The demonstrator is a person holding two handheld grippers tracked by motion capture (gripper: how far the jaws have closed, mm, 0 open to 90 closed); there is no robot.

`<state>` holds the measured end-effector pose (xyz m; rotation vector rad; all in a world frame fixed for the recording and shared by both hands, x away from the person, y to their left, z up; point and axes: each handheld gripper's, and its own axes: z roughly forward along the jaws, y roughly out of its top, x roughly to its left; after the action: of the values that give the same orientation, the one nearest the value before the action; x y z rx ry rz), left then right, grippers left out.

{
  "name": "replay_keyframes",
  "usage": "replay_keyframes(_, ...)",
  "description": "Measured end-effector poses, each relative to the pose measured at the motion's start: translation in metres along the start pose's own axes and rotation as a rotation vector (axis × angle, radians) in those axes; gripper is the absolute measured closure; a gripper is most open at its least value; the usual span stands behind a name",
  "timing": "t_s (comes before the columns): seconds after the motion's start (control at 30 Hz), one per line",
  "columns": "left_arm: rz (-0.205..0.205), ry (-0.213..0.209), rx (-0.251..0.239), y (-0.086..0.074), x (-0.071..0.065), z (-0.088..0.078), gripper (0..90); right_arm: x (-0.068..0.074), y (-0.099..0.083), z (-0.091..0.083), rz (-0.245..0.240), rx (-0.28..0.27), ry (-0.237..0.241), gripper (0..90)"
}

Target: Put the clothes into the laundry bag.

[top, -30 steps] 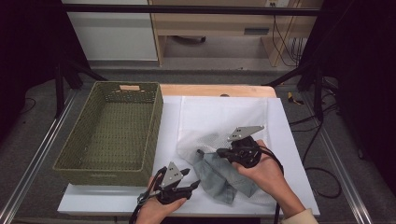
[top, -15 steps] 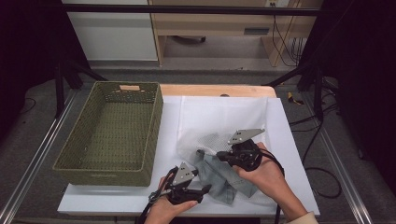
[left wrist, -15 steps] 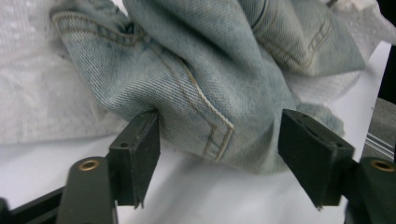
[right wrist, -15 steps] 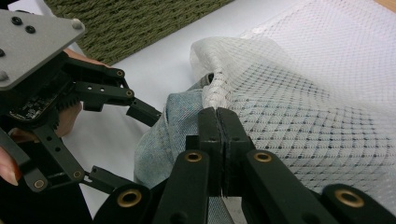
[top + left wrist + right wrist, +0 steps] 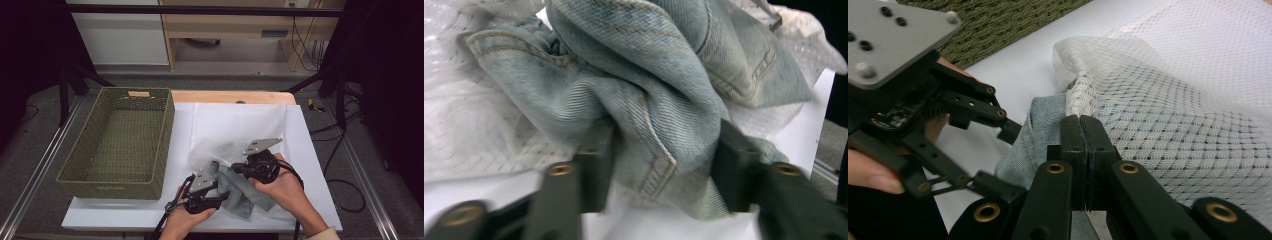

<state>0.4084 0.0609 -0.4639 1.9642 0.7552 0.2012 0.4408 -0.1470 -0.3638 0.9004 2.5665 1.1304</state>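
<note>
A light blue denim garment [image 5: 246, 199] lies crumpled at the table's front, partly under a white mesh bag [image 5: 235, 127]. My left gripper [image 5: 226, 194] reaches in from the left. In the left gripper view its jaws [image 5: 664, 165] have just been closing and now press a bunched denim fold [image 5: 649, 125] from both sides. My right gripper [image 5: 236, 169] is shut on the mesh bag's edge [image 5: 1078, 102], just above the denim [image 5: 1040, 125]. The right gripper view shows its closed fingertips [image 5: 1081, 127] pinching the mesh [image 5: 1173, 125], with the left gripper [image 5: 1003, 155] close by at the left.
A green woven basket [image 5: 164, 140] stands empty on the left half of the table, a hand's width from the left gripper. White sheeting [image 5: 305, 165] covers the tabletop. Cables trail on the floor [image 5: 345, 185] to the right.
The left gripper has moved right, onto the denim, and its jaws have narrowed around a fold. The right gripper has stayed put, shut on the mesh.
</note>
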Motion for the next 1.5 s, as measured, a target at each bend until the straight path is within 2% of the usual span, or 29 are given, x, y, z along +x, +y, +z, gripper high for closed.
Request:
replay_keyframes(0.03,-0.006,-0.01,0.0,0.002,0.001,0.005,67.2,0.001,0.0,0.0,0.0,0.002,0.003,90.0)
replay_keyframes(0.17,0.005,-0.012,-0.004,0.006,0.001,0.013,81.8,0.002,0.0,0.0,0.0,0.006,0.006,90.0)
replay_keyframes(0.3,-0.004,-0.016,-0.015,0.01,0.002,0.018,84.7,0.002,0.0,-0.001,0.001,0.0,0.006,90.0)
replay_keyframes(0.67,0.01,0.035,-0.055,0.025,-0.004,0.026,85.6,-0.001,-0.004,-0.006,0.019,-0.012,0.003,90.0)
replay_keyframes(0.87,-0.001,0.053,-0.098,0.034,-0.002,0.029,85.8,-0.003,-0.005,-0.01,0.023,-0.023,0.007,90.0)
replay_keyframes(0.93,-0.002,0.058,-0.126,0.042,-0.001,0.026,85.8,-0.002,-0.005,-0.011,0.024,-0.028,0.01,90.0)
replay_keyframes(1.13,-0.008,0.124,-0.181,0.055,0.01,0.023,85.7,-0.001,-0.003,-0.014,0.024,-0.039,0.021,90.0)
replay_keyframes(1.17,-0.008,0.124,-0.181,0.055,0.01,0.023,85.7,-0.001,-0.003,-0.014,0.02,-0.039,0.023,90.0)
replay_keyframes(1.2,-0.003,0.161,-0.177,0.054,0.016,0.026,85.7,-0.001,-0.002,-0.013,0.018,-0.038,0.024,90.0)
replay_keyframes(1.23,-0.001,0.173,-0.169,0.052,0.019,0.029,85.6,0.0,-0.002,-0.012,0.016,-0.037,0.024,90.0)
replay_keyframes(1.4,-0.032,0.184,-0.152,0.042,0.029,0.036,84.0,0.0,-0.003,-0.005,0.023,-0.021,0.022,90.0)
replay_keyframes(1.43,-0.016,0.188,-0.143,0.038,0.03,0.037,80.4,-0.001,-0.004,-0.001,0.024,-0.015,0.023,90.0)
replay_keyframes(1.5,-0.012,0.184,-0.147,0.034,0.03,0.035,73.4,-0.002,-0.004,0.002,0.031,-0.011,0.022,90.0)
